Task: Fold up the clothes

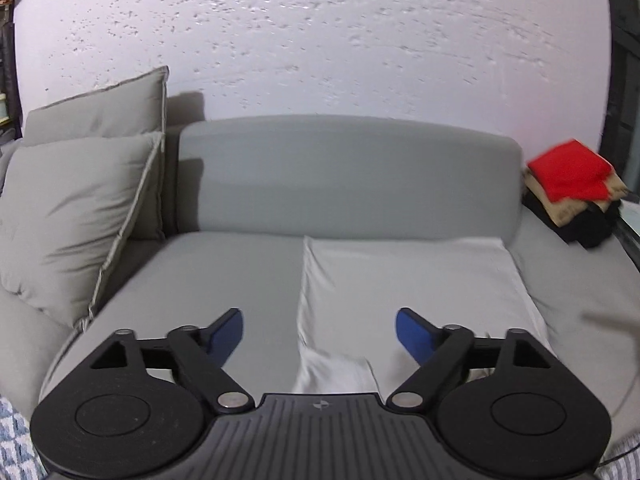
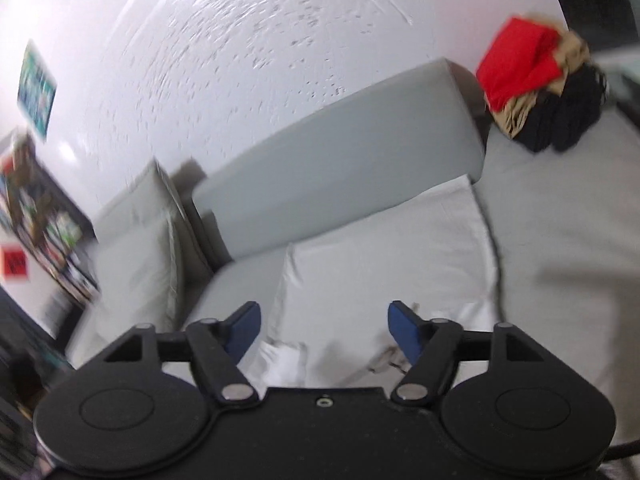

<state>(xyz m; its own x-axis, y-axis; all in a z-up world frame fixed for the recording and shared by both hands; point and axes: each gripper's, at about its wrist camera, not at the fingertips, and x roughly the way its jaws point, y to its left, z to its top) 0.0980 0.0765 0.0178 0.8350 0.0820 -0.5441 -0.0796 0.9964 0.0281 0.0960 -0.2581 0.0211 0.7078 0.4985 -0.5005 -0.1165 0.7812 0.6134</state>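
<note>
A white garment [image 1: 408,280] lies flat, partly folded, on the grey sofa seat [image 1: 224,276], against the backrest. My left gripper [image 1: 319,334] is open and empty, low over the garment's near left edge. In the right wrist view the same white garment [image 2: 384,256] lies ahead, with a rumpled near end below the fingers. My right gripper [image 2: 324,330] is open and empty just above that near end. Both views are blurred.
A stack of folded clothes, red on top of tan and black [image 1: 576,188], sits at the sofa's right end; it also shows in the right wrist view [image 2: 536,88]. Two grey cushions [image 1: 76,216] lean at the left. A textured white wall [image 1: 320,40] stands behind.
</note>
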